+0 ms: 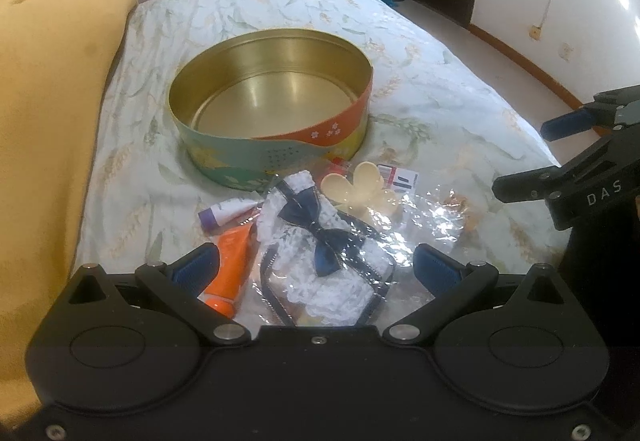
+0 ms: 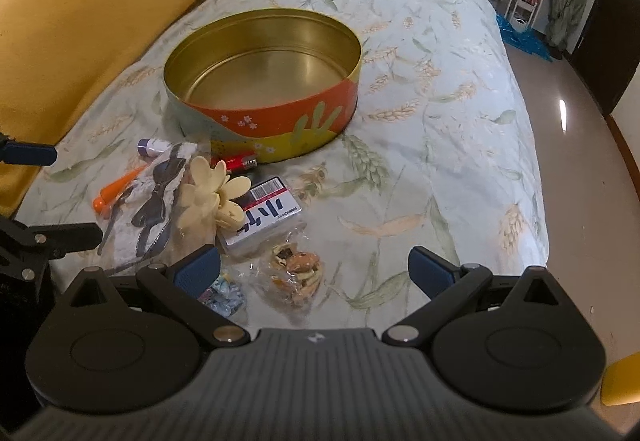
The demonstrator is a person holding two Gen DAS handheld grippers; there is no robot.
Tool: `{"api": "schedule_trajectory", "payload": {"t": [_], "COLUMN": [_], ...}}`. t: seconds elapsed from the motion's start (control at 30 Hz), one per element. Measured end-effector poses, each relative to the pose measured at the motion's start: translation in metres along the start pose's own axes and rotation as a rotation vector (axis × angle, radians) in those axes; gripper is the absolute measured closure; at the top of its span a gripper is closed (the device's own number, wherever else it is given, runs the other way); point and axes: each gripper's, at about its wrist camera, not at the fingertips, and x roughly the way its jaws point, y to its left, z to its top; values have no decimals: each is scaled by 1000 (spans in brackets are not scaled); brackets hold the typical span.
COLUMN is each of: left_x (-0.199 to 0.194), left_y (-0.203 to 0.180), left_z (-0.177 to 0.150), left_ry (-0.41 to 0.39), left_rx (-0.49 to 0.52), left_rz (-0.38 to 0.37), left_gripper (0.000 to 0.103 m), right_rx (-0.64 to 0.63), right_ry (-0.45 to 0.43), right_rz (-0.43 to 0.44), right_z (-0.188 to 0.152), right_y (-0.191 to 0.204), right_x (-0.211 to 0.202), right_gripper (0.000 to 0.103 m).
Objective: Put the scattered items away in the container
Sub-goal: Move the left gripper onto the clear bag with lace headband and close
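Your left gripper [image 1: 314,265] spread wide, empty, above the lace bow packet [image 1: 324,241] | your right gripper [image 2: 314,267] also wide apart, empty, over the snack bag [image 2: 296,273] | orange tube [image 1: 232,269], cream hair claw [image 1: 360,187], card box [image 2: 266,213], red lighter [image 2: 240,162] clustered just near of the tin | round tin [image 2: 260,81] farther up the bed [image 2: 440,101], nothing inside.

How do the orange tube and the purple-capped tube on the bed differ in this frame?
The orange tube is orange all over, cap included; the purple-capped tube has a white body with a purple cap. The orange tube looks longer and lies nearer the left gripper; the purple-capped tube lies closer to the tin. Both lie flat on the bedspread, outside the tin.
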Motion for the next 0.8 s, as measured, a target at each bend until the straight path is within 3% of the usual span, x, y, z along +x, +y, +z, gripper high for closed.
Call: {"api": "schedule_trajectory", "payload": {"t": [0.8], "left_x": [6], "left_y": [-2], "left_z": [-7], "left_ry": [29], "left_rx": [-8], "left_rz": [-57], "left_gripper": [0], "right_rx": [-29], "right_ry": [-19], "right_rz": [-13], "right_z": [2], "right_y": [3], "right_x": [-5], "right_gripper": [0]}}
